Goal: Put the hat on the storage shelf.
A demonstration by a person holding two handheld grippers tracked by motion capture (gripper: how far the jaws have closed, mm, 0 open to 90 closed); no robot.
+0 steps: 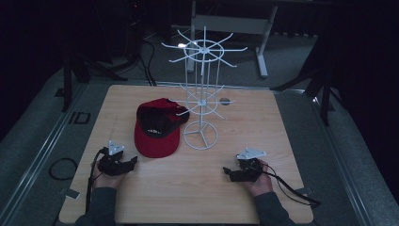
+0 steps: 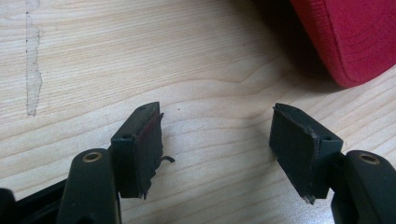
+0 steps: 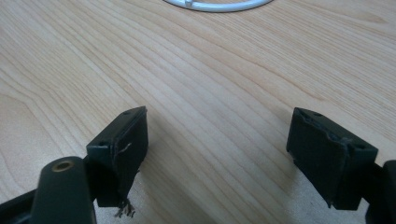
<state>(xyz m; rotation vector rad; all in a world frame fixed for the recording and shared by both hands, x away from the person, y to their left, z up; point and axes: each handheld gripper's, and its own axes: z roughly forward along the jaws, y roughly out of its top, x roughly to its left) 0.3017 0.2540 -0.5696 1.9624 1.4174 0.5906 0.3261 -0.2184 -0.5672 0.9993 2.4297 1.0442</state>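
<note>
Resting on the wooden surface (image 1: 155, 197), both hand-held grippers, left (image 1: 133, 163) and right (image 1: 227, 171), gape open, holding nothing. A red cap (image 1: 156, 127) lies upside down beside a white wire rack (image 1: 202, 89), nothing inside it.

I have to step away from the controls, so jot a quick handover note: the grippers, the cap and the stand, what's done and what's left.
Left gripper: open, nothing between its fingers, resting low on the table just left of the red cap's brim.
Right gripper: open and empty, low on the table, on the near side of the stand's ring base.
Red cap: lies upside down on the table, its crown against the white wire stand, touched by neither gripper.
Done: nothing visible yet; all the stand's hooks are bare.
Left: probably pick up the cap, left gripper being nearest, and hang it on a hook.
</note>
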